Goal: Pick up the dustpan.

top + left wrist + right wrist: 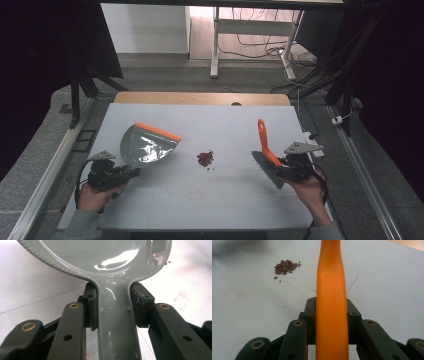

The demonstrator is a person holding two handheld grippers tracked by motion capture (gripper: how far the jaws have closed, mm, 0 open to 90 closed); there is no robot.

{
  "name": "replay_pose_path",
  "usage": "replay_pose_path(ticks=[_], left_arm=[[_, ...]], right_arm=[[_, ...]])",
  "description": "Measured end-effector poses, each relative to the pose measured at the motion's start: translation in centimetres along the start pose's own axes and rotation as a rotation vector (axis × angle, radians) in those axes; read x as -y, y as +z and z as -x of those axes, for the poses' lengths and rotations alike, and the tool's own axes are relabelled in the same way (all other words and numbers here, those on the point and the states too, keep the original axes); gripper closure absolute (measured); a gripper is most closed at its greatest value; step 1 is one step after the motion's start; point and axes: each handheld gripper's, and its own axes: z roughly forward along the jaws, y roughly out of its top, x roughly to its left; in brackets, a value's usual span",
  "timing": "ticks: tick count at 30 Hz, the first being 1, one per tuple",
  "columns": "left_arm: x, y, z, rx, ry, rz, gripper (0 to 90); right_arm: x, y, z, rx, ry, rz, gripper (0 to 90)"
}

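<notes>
A grey dustpan [147, 144] with an orange front lip rests on the white table, left of centre. My left gripper [131, 172] is shut on its handle; in the left gripper view both jaws press the grey dustpan handle [114, 322] from either side. My right gripper [286, 167] is shut on a hand brush [267, 160] with an orange handle and grey bristles, held at the right of the table. In the right gripper view the orange brush handle [331, 302] runs up between the jaws. A small pile of red beans [205, 158] [285, 266] lies between dustpan and brush.
The white table top [210, 200] has a wooden strip [200, 97] along its far edge. A few loose greenish beans [277, 278] lie beside the pile. Desk legs and cables stand on the floor beyond the table.
</notes>
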Motion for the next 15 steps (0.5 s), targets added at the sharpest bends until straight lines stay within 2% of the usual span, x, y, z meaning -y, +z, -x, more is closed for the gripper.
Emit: replay_pose_path(ticks=[11,15], left_arm=[[-0.15,-0.49,0.51,0.038,0.066,-0.001,61.8],[-0.16,-0.62,0.54,0.066,0.08,-0.004,61.8]], right_arm=[[0.17,-0.01,0.05,0.004,0.001,-0.001,70.4],[0.13,-0.04,0.03,0.004,0.001,0.011,70.3]])
